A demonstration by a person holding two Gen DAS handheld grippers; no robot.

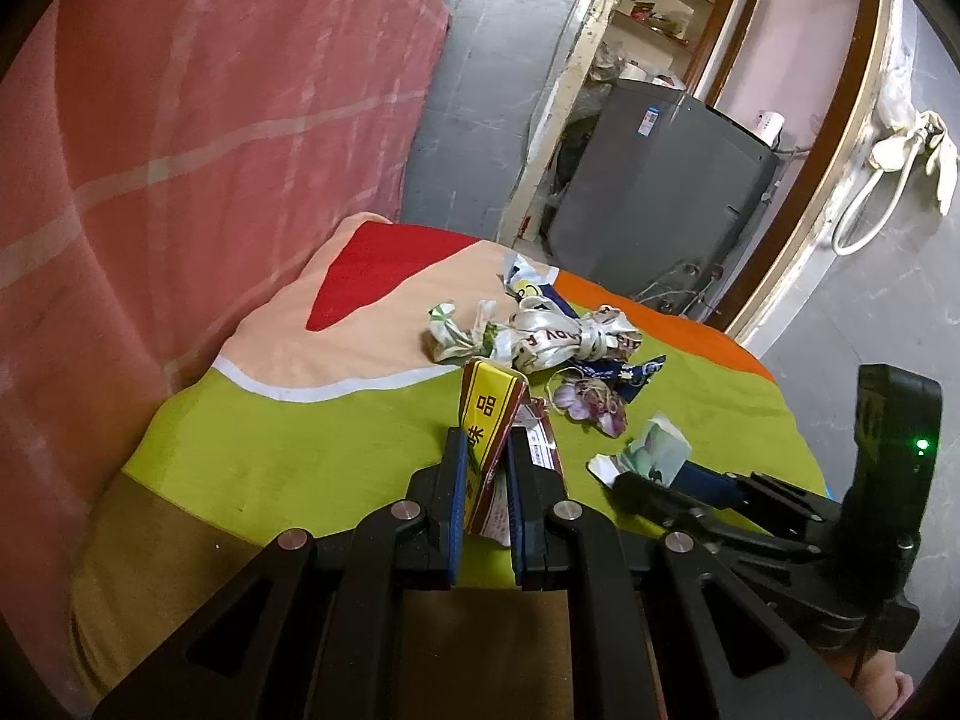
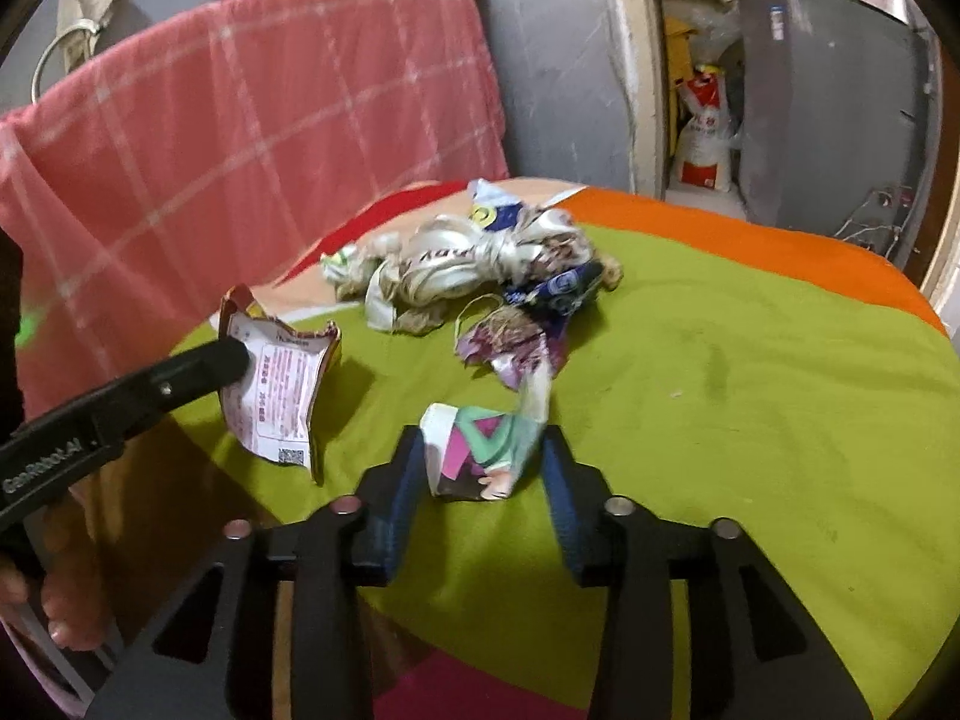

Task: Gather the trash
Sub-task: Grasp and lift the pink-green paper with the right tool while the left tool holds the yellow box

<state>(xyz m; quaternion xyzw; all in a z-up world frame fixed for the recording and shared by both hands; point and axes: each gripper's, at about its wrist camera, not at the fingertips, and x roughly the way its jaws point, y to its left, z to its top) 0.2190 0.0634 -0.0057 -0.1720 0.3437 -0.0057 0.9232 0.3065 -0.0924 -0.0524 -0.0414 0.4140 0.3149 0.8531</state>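
My left gripper [image 1: 486,441] is shut on a yellow and red snack wrapper [image 1: 489,414], held upright above the cloth. From the right wrist view the same gripper [image 2: 231,360] comes in from the left with the wrapper's [image 2: 276,396] white printed back showing. My right gripper [image 2: 480,453] stands open around a small pastel paper packet [image 2: 480,450] lying on the green cloth. The packet touches the left finger, and a gap shows at the right one. A pile of crumpled wrappers and ribbon [image 2: 468,258] [image 1: 540,330] lies beyond, with a purple wrapper [image 2: 516,342] in front of it.
A table under a green, orange and red cloth [image 2: 750,390] [image 1: 270,438] carries everything. A pink checked cloth [image 2: 270,120] hangs behind on the left. A grey appliance [image 1: 660,192] stands past the far edge. A person's hand [image 2: 60,600] grips the left tool.
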